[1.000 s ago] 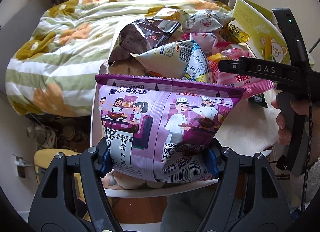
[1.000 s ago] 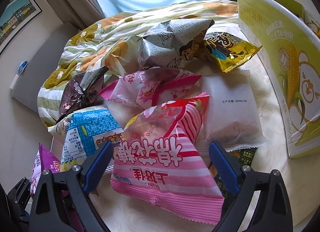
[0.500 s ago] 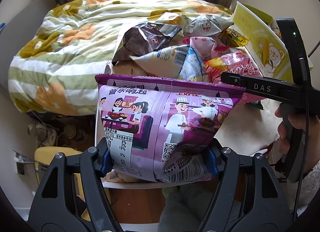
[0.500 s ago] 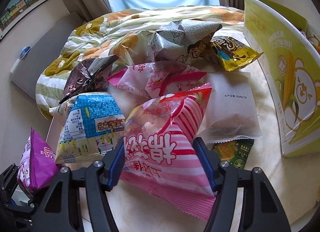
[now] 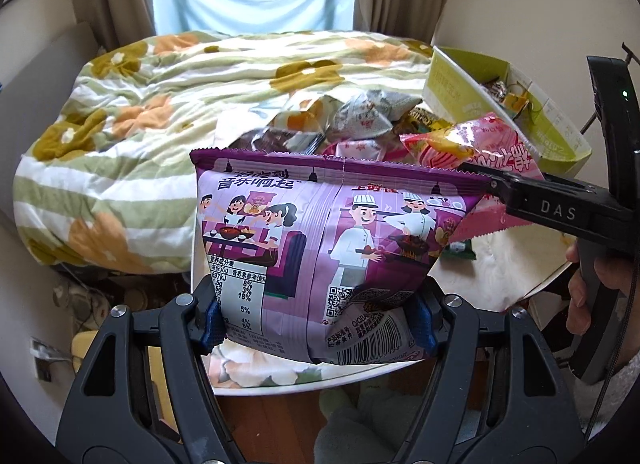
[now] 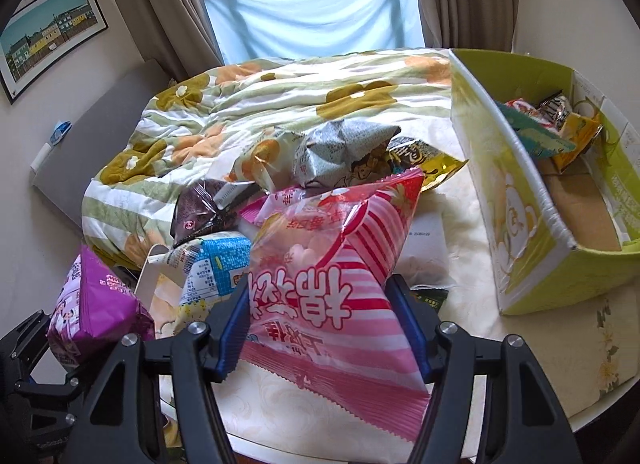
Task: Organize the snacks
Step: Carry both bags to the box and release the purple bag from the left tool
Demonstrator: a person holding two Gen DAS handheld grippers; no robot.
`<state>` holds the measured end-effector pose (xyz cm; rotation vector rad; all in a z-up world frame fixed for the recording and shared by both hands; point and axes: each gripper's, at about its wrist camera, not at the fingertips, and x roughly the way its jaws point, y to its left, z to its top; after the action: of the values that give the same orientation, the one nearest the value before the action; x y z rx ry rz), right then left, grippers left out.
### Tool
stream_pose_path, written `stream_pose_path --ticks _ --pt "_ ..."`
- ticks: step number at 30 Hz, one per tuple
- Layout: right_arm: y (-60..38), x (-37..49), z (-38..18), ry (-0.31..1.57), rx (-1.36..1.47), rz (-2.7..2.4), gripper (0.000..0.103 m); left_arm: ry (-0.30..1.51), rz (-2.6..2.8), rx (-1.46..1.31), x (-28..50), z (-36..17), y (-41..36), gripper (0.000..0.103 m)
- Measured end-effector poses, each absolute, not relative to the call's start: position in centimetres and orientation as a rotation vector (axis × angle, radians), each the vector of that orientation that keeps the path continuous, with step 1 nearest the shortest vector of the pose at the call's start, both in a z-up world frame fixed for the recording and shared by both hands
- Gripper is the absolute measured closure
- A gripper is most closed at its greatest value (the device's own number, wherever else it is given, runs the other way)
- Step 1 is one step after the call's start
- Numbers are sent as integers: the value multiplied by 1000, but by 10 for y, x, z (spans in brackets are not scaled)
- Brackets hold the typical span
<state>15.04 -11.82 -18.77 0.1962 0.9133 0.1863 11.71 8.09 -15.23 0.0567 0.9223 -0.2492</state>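
The purple bag (image 5: 320, 264) and pink bag (image 6: 332, 276) are shiny plastic. The green box (image 6: 532, 248) is cardboard. The quilt (image 5: 140, 123) is soft cloth.

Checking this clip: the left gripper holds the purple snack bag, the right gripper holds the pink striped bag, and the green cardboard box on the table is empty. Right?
Not quite. The green cardboard box is not empty: the right wrist view shows several snack packets inside it. The rest holds: left gripper on the purple snack bag, right gripper on the pink striped bag.
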Motion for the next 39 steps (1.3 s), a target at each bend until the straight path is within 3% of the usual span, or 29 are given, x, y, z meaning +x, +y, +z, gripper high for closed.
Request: stream_pose_path --ticks 8,17,26,32,34,37,39 --pt "-166 134 -125 816 227 166 42 821 -341 88 151 -91 20 35" --pt "-274 139 -86 752 226 116 42 769 -414 78 202 -53 -109 35" --pt "-389 161 -88 772 217 85 42 877 -425 94 257 -85 -257 35" --pt "-439 176 -102 822 224 105 42 986 -372 115 269 -122 -305 34" --pt "-446 179 -107 836 221 116 42 1011 -348 132 271 -133 -312 32" --pt "-457 182 -115 853 223 127 42 1032 -329 167 273 -146 -317 19" --pt "-461 183 -118 857 236 131 42 1024 -322 189 270 -149 -319 2"
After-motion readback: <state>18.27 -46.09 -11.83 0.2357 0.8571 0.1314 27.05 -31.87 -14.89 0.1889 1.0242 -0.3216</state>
